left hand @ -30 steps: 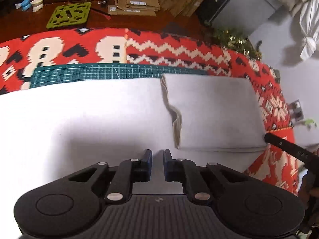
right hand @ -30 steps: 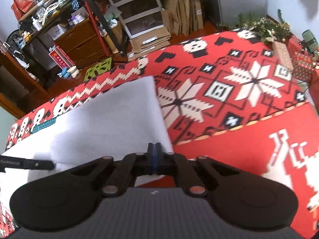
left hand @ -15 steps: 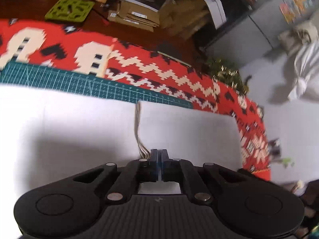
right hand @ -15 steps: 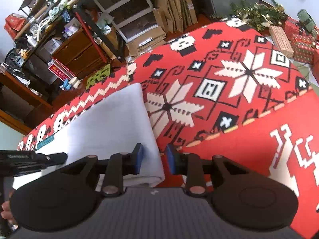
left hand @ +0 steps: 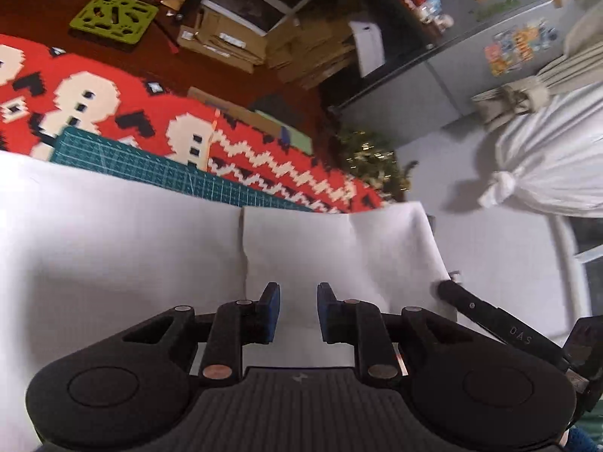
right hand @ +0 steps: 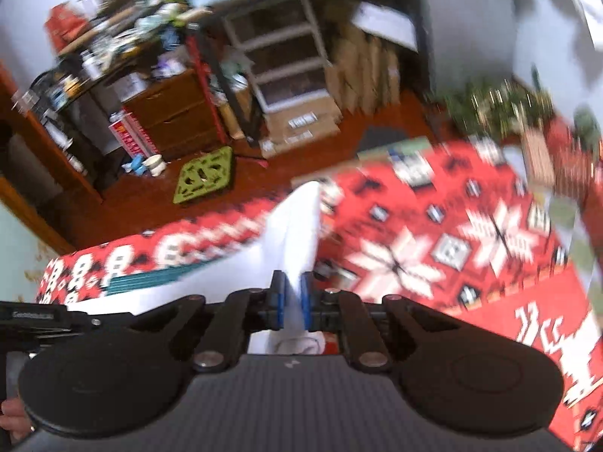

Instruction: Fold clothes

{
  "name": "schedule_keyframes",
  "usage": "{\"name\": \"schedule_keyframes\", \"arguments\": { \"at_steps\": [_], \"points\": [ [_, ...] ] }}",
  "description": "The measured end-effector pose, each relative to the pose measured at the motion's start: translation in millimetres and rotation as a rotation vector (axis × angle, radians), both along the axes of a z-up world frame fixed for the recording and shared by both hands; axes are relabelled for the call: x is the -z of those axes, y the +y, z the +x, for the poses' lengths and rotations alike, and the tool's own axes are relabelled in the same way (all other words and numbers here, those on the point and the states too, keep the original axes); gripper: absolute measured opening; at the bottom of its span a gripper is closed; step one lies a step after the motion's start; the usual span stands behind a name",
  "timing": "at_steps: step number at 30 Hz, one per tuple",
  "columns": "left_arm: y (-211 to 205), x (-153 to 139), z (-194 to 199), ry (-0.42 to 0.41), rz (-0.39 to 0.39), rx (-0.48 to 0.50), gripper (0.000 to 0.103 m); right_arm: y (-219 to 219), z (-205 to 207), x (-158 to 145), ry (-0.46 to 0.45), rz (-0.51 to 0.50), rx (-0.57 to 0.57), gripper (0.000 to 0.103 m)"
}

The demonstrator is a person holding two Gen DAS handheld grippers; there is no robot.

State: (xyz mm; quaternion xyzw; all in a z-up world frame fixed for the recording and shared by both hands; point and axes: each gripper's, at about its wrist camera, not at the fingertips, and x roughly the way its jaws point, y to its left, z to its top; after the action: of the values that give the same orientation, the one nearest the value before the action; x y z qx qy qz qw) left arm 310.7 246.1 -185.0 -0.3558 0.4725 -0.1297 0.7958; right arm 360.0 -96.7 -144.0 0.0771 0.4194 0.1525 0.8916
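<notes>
A white garment (left hand: 120,256) lies spread over the red patterned blanket (left hand: 286,158), with a folded layer (left hand: 339,248) on its right side. My left gripper (left hand: 298,312) hovers low over that layer. Its jaws are opening and stand apart, with cloth showing behind the gap but no pad pressing on it. In the blurred right wrist view my right gripper (right hand: 292,301) is closing, with its blue pads pinching the garment's edge (right hand: 297,226), which rises from the blanket as a raised ridge. From the left wrist view, the right gripper's finger (left hand: 471,305) holds the lifted right corner.
A green cutting mat (left hand: 143,165) lies under the garment's far edge. Beyond the bed are a green foam tile (left hand: 113,17), cardboard boxes (left hand: 233,45), a grey fridge (left hand: 471,75) and a tied white curtain (left hand: 546,173). Drawers and cluttered shelves (right hand: 177,113) stand at the back.
The left gripper, shut on the folded edge half a second ago, now has its jaws apart. The right gripper went from open to shut on the cloth's edge and rose, lifting it.
</notes>
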Motion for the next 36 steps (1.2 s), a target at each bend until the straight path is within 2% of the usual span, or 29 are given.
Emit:
{"name": "schedule_keyframes", "arguments": {
  "at_steps": [4, 9, 12, 14, 16, 19, 22, 25, 27, 30, 33, 36],
  "points": [
    [49.3, -20.2, -19.0, -0.031, -0.052, -0.016, 0.021, 75.3, -27.8, -43.0, -0.067, -0.104, -0.081, 0.009],
    [121.3, -35.1, -45.7, -0.06, -0.058, -0.065, 0.021, 179.2, -58.9, -74.1, -0.102, -0.142, -0.173, 0.009],
    [165.3, -33.6, -65.0, -0.058, -0.057, -0.122, 0.028, 248.3, -74.6, -75.7, -0.092, -0.142, -0.247, 0.01],
    [193.8, -27.9, -77.9, -0.046, -0.065, -0.17, 0.031, 295.1, -83.8, -65.0, -0.058, -0.126, -0.311, 0.014],
    [218.1, -17.8, -87.2, -0.019, -0.073, -0.204, 0.033, 329.4, -91.5, -48.2, -0.028, -0.06, -0.341, 0.015],
    [242.1, -0.6, -94.6, 0.022, -0.073, -0.231, 0.035, 362.3, -101.2, -28.9, 0.034, -0.014, -0.367, 0.017],
    [248.4, 18.4, -91.0, 0.061, -0.075, -0.224, 0.038, 365.5, -109.4, -16.8, 0.093, 0.021, -0.36, 0.021],
    [239.1, 36.5, -77.9, 0.087, -0.074, -0.184, 0.042, 346.1, -113.5, -2.8, 0.172, 0.021, -0.307, 0.022],
    [227.5, 47.8, -66.6, 0.101, -0.071, -0.146, 0.045, 320.3, -114.4, 9.8, 0.227, 0.037, -0.224, 0.023],
    [208.8, 63.1, -52.7, 0.122, -0.048, -0.091, 0.046, 267.8, -120.2, 30.7, 0.286, 0.07, -0.033, 0.033],
    [191.0, 73.9, -45.1, 0.143, -0.003, -0.039, 0.046, 214.5, -124.7, 56.1, 0.37, 0.217, 0.181, 0.037],
    [179.8, 77.8, -42.1, 0.142, 0.054, -0.009, 0.046, 176.4, -133.3, 82.0, 0.42, 0.408, 0.357, 0.053]
  ]
}}
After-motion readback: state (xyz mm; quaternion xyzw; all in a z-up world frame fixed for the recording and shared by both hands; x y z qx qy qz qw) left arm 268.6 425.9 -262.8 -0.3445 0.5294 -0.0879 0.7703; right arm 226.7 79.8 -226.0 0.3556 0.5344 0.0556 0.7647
